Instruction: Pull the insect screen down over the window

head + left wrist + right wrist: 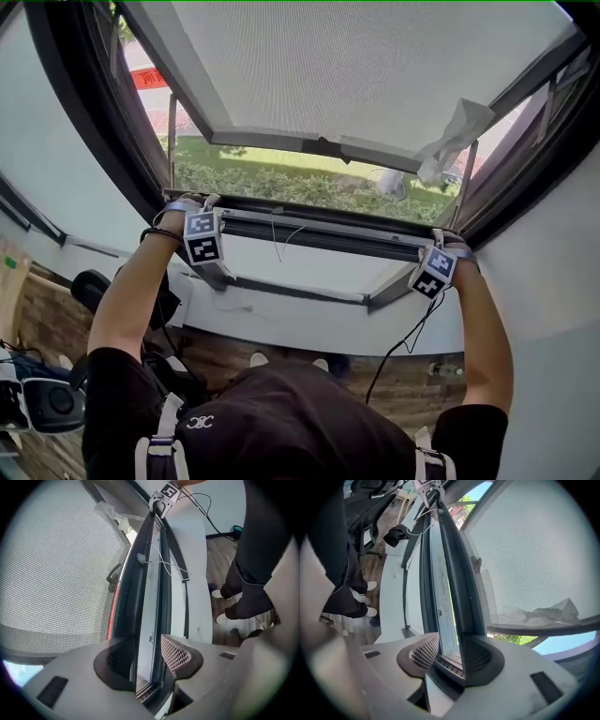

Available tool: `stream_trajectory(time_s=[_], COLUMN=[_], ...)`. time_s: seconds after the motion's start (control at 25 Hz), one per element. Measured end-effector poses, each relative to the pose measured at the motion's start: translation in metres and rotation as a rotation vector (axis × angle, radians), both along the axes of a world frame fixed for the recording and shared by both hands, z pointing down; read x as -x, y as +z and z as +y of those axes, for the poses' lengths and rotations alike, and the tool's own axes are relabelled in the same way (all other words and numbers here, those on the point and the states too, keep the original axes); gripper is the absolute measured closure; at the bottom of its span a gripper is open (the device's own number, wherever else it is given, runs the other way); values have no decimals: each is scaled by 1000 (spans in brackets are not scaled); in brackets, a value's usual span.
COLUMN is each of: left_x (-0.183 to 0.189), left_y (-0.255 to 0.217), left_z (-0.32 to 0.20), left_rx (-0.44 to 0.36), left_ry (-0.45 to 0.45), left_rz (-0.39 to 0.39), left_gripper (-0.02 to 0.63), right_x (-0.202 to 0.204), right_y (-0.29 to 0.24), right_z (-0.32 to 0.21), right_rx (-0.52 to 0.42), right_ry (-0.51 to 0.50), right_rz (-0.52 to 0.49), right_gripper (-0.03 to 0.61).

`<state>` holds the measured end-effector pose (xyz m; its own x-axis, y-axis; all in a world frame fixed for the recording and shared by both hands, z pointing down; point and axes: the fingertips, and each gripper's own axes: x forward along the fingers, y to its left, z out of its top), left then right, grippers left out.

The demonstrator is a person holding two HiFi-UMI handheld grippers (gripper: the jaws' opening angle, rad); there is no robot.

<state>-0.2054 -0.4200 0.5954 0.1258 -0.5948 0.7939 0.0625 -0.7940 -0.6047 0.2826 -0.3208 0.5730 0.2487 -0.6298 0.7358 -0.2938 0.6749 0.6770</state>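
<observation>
Take likely light, tearable insect screen (375, 66) by bottom bar (272, 142) beyond left gripper (147, 656), right gripper (450, 651); both spread astride window rail (319, 230).

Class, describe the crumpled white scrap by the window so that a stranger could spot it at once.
Find the big dark-framed window and the grey mesh insect screen filling its upper part. Follow the screen's bottom bar to its right end. The crumpled white scrap hangs there, the only pale, wrinkled thing among straight, rigid bars.
</observation>
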Motion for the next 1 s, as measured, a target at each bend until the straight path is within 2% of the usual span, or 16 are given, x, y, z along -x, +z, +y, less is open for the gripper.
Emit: stream_trajectory(time_s=[0.16, 0.28, 0.56, 0.72, 1.0], left_x=[1, 0, 2, 2, 2], left_y=[6, 8, 45, 73, 91], left_z=[-8, -8, 1, 2, 2], left_rx=[-60, -68, 10, 37, 58], left_ry=[7, -3, -18, -22, -24], left_rz=[17, 42, 14, -2, -24], left_gripper=[460, 454, 440, 436, 431], right_x=[1, 1, 3, 5, 4], right_y=[7, 11, 51, 73, 89], right_z=[-2, -3, 7, 7, 5], right_rx=[-20, -19, 57, 60, 64], right_ry=[7, 16, 34, 45, 59], right_rz=[1, -7, -24, -17, -16], right_gripper=[400, 385, 385, 374, 374])
